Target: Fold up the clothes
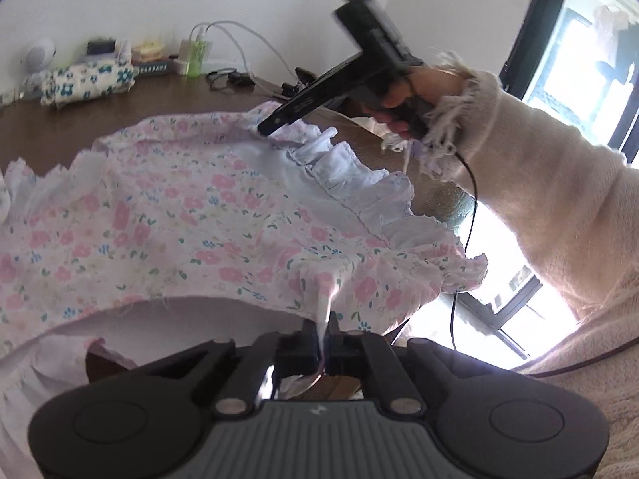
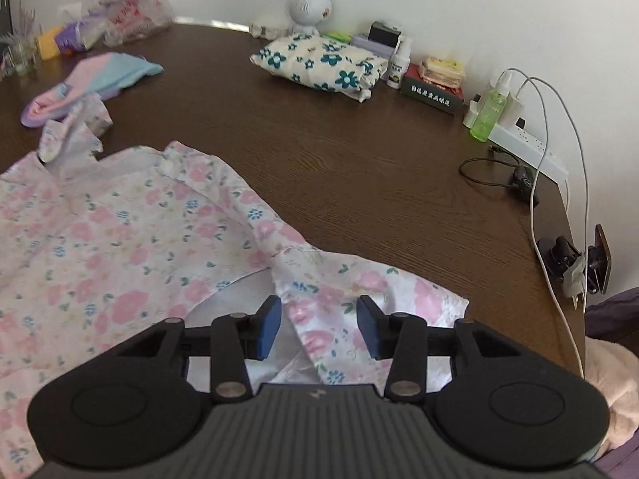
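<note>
Garment spread flat on table | left hand-held gripper pinching hem | right hand-held gripper spread apart

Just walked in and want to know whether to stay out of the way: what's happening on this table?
A person is folding a pink floral garment on the brown table, working a pair of tongs in each hand. The left tongs are shut on a pinch of the fabric's edge, lifting it. The right tongs are open, poised over another part of the garment without gripping it. A folded blue-flowered cloth sits at the far side by the wall.
</note>
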Available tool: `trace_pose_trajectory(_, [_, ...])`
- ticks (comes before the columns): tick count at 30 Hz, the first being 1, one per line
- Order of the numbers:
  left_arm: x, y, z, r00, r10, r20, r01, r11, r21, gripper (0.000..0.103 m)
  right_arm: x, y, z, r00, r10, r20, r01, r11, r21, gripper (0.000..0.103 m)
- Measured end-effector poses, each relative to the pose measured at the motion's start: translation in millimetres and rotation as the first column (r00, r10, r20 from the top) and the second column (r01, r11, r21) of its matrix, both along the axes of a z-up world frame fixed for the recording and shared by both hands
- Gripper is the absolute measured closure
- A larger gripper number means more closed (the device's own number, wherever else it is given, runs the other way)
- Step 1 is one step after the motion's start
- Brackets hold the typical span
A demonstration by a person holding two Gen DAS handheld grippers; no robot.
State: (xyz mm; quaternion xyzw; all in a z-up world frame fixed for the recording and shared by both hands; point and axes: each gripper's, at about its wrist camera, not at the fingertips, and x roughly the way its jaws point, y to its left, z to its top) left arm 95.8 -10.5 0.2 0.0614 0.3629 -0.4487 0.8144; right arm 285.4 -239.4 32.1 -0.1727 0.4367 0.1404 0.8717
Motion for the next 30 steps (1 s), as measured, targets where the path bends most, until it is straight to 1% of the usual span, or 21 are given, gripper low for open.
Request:
trace_pose_trajectory(1, [-5.7,0.9,2.2,0.999,-0.023,0.035,0.023,1.0,0.012,0.101,8.5,1.1,-6.0,1.0,-0.014,-0.007,0.014,1.0,-0.016,0.093])
trace_pose_trajectory(3, [-14.3,-0.8,2.8,0.995,-0.062,0.072,0.059,0.997,0.051,0.101,24.1,-0.5,-13.7,0.998,-0.061,-0.002,0.061,0.998,-0.028,0.094])
trace_pose_trajectory(5, [-18.2,-5.2,-1.4,0.993,-0.082,0.084,0.074,0.993,0.097,0.101,36.3,-6.8,-18.6,0.994,-0.11,0.007,0.11,0.994,-0.017,0.094])
trace_pose_trajectory(6, [-18.5,-6.6,-3.3,0.993,-0.084,0.081,0.075,0.991,0.113,0.099,40.0,-10.3,-19.5,0.991,-0.133,0.002,0.133,0.991,0.0,0.094])
trace_pose_trajectory(7, [-17.9,-6.7,-4.2,0.994,-0.08,0.073,0.071,0.991,0.117,0.095,42.7,-13.8,-19.3,0.988,-0.154,-0.007,0.154,0.988,0.019,0.094])
trace_pose_trajectory(8, [-16.7,-5.5,-4.4,0.996,-0.069,0.063,0.062,0.992,0.113,0.091,42.7,-17.5,-17.6,0.985,-0.171,-0.016,0.172,0.984,0.043,0.09])
trace_pose_trajectory(9, [-15.5,-4.2,-4.5,0.997,-0.059,0.052,0.053,0.993,0.109,0.079,39.7,-21.5,-14.3,0.982,-0.185,-0.024,0.186,0.98,0.07,0.082])
trace_pose_trajectory(10, [-14.2,-1.0,-3.9,0.998,-0.045,0.044,0.04,0.995,0.096,0.063,33.5,-26.1,-9.8,0.981,-0.193,-0.031,0.195,0.976,0.101,0.067])
trace_pose_trajectory(11, [-13.1,4.2,-2.2,0.999,-0.03,0.038,0.027,0.997,0.078,0.059,23.6,-31.3,-4.2,0.981,-0.193,-0.035,0.196,0.971,0.136,0.062])
trace_pose_trajectory(12, [-12.1,9.6,-0.2,0.999,-0.018,0.033,0.016,0.998,0.064,0.057,13.8,-36.5,1.4,0.98,-0.193,-0.039,0.197,0.965,0.171,0.061])
trace_pose_trajectory(14, [-9.8,19.9,4.0,1.0,0.004,0.022,-0.005,0.999,0.039,0.057,-12.0,-43.9,9.8,0.981,-0.182,-0.06,0.191,0.957,0.218,0.061])
trace_pose_trajectory(15, [-8.1,24.3,6.2,1.0,0.013,0.013,-0.014,0.999,0.033,0.057,-26.8,-46.8,11.8,0.981,-0.179,-0.074,0.191,0.955,0.225,0.06])
trace_pose_trajectory(18, [-2.4,38.7,15.7,0.999,0.052,0.018,-0.052,0.998,0.024,0.056,-69.0,-52.3,8.5,0.98,-0.172,-0.099,0.19,0.959,0.213,0.058])
trace_pose_trajectory(20, [7.0,50.3,26.8,0.993,0.113,0.041,-0.113,0.993,0.015,0.056,-93.3,-54.7,2.4,0.98,-0.166,-0.109,0.186,0.96,0.208,0.058])
trace_pose_trajectory(23, [39.4,60.4,44.8,0.971,0.23,0.066,-0.232,0.972,0.024,0.056,-119.3,-55.1,-8.8,0.98,-0.166,-0.113,0.186,0.962,0.2,0.058])
trace_pose_trajectory(25, [68.1,60.0,52.0,0.956,0.283,0.074,-0.287,0.957,0.051,0.056,-127.5,-53.5,-14.8,0.98,-0.167,-0.105,0.184,0.965,0.185,0.058])
trace_pose_trajectory(27, [97.3,52.8,54.2,0.945,0.312,0.1,-0.321,0.942,0.093,0.056,-129.5,-53.1,-18.2,0.981,-0.17,-0.094,0.185,0.966,0.18,0.057])
trace_pose_trajectory(30, [137.9,33.4,46.2,0.933,0.321,0.161,-0.347,0.92,0.183,0.057,-132.5,-52.7,-23.3,0.982,-0.175,-0.076,0.186,0.967,0.172,0.055])
